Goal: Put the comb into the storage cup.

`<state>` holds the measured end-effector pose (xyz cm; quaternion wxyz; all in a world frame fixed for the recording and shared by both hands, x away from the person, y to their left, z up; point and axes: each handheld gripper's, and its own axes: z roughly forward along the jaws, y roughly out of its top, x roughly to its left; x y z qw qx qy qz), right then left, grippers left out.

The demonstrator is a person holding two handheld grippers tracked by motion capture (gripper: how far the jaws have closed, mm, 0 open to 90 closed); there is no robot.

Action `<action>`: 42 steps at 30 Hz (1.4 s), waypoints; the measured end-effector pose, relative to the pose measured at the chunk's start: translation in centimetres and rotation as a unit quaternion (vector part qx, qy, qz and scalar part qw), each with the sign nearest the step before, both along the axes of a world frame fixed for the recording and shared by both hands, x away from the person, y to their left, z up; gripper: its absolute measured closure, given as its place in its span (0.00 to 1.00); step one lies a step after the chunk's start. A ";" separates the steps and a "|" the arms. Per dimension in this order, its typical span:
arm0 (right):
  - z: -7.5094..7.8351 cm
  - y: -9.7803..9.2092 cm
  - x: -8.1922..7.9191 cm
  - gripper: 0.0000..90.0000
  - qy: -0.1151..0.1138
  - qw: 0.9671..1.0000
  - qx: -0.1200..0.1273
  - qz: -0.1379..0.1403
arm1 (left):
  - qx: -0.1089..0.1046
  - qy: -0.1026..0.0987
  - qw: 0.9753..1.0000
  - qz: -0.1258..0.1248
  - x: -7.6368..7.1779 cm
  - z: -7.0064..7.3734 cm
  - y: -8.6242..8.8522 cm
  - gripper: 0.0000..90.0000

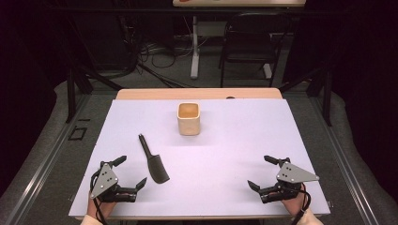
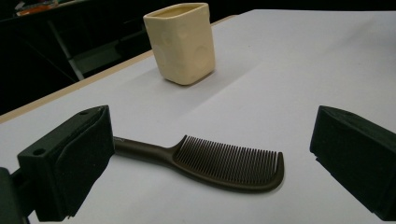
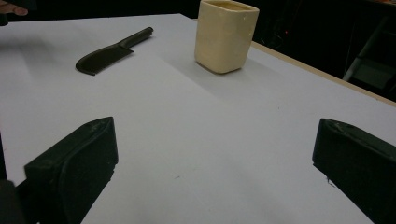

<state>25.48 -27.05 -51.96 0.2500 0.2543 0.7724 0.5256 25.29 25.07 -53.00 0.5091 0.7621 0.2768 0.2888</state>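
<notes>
A dark brown comb [image 1: 153, 161] lies flat on the white table top [image 1: 225, 154], left of centre, its handle pointing away from me. Behind it stands a cream, squarish cup [image 1: 188, 118], upright and empty as far as I can see. My left gripper [image 1: 131, 173] rests near the front left corner, open, just left of the comb's toothed end [image 2: 229, 161]. My right gripper [image 1: 264, 172] sits open near the front right corner, far from both things. In the right gripper view the cup [image 3: 226, 35] and comb [image 3: 112, 51] lie well ahead of the jaws.
A strip of bare wood [image 1: 197, 93] runs along the table's far edge. Beyond it stand a black chair [image 1: 251, 40] and a white table leg [image 1: 194, 47] among cables on the floor. Grey floor rails flank the table.
</notes>
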 end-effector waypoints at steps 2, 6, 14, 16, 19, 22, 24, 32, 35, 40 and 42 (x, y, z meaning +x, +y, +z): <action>0.0 0.1 -0.1 0.00 -0.001 1.000 0.000 0.001 | 0.000 -0.003 1.000 0.002 -0.1 0.1 0.0 0.00; -0.1 0.1 0.0 0.00 0.002 1.000 -0.002 -0.001 | 0.014 0.011 1.000 0.007 0.1 0.2 -0.3 0.00; -0.1 0.0 0.1 0.00 0.005 1.000 -0.003 0.000 | 0.050 0.008 0.998 0.039 1.1 0.4 -0.9 0.01; -0.2 0.1 0.2 0.00 0.007 1.000 -0.004 0.000 | 0.052 0.007 0.998 0.041 1.4 0.4 -1.0 0.01; -0.3 0.0 0.3 0.00 0.009 1.000 -0.006 0.000 | 0.050 0.005 0.998 0.044 1.7 0.5 -1.0 0.01; -0.3 0.1 0.2 0.00 0.009 1.000 -0.008 0.001 | 0.051 0.000 0.998 0.046 2.4 0.5 -1.2 0.01; -0.3 0.1 0.2 0.00 0.008 1.000 -0.010 0.003 | 0.049 0.001 0.998 0.049 3.0 0.5 -1.2 0.00; -0.3 0.1 0.2 0.00 0.006 1.000 -0.011 0.004 | 0.039 0.006 0.997 0.059 5.0 0.5 -1.0 0.00; -0.3 0.1 0.2 0.00 0.007 1.000 -0.012 0.004 | 0.038 0.007 0.997 0.061 5.2 0.5 -1.0 0.00; -0.3 0.1 0.2 0.00 0.007 1.000 -0.013 0.006 | 0.036 0.009 0.997 0.068 6.0 0.5 -0.7 0.00; -0.3 0.1 0.2 0.00 0.006 1.000 -0.013 0.005 | 0.034 0.009 0.997 0.069 6.3 0.5 -0.7 0.00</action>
